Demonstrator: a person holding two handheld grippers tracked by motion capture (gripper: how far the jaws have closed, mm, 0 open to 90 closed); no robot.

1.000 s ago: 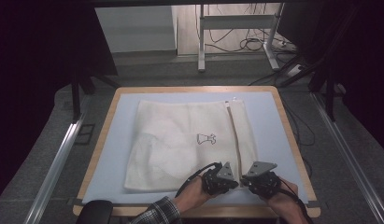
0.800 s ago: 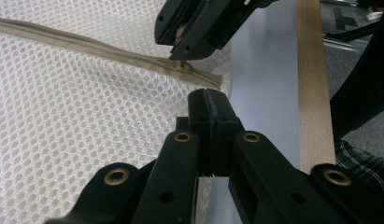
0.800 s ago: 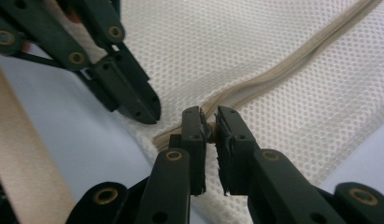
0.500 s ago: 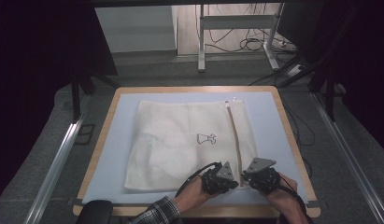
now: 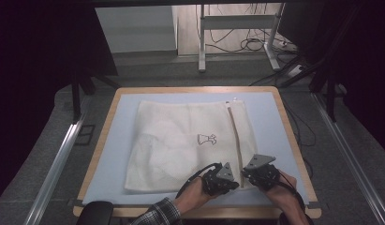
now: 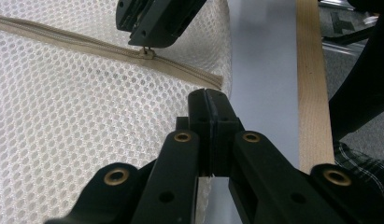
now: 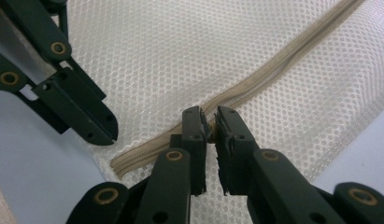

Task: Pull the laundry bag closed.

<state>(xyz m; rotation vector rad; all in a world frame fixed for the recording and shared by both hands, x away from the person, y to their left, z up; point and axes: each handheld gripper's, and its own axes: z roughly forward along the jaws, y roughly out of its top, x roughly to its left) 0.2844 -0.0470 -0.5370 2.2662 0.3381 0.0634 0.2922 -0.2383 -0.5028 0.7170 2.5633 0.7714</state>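
Two tools: both at the near right corner of the mesh bag, close together, on the counter's near edge.
Left tool (image 6: 209, 100): jaws pressed together, pinching the corner edge of the mesh bag (image 6: 77, 116) just past the zipper's end; also seen in the high view (image 5: 231, 183).
Right tool (image 7: 210, 122): jaws nearly closed, nipping the zipper pull (image 7: 209, 127) between the tips; seen from the left tool's camera (image 6: 150, 44) sitting on the pull (image 6: 147, 52).
Mesh bag (image 5: 181, 140): white, flat on the blue mat, middle of the counter (image 5: 110, 108), reaching to the near edge.
Zipper (image 5: 234, 136): beige, runs along the bag's right side from far edge to near corner; zipper (image 7: 283, 70) looks closed beyond the pull.
Print: small black outline drawing on the bag (image 5: 206, 138), no readable words.
Brands/labels: none readable; small tab at far end of zipper (image 5: 233, 100), too small to read.
Hands: person's hands hold both tools, plaid sleeve (image 5: 157, 213) on the left arm.
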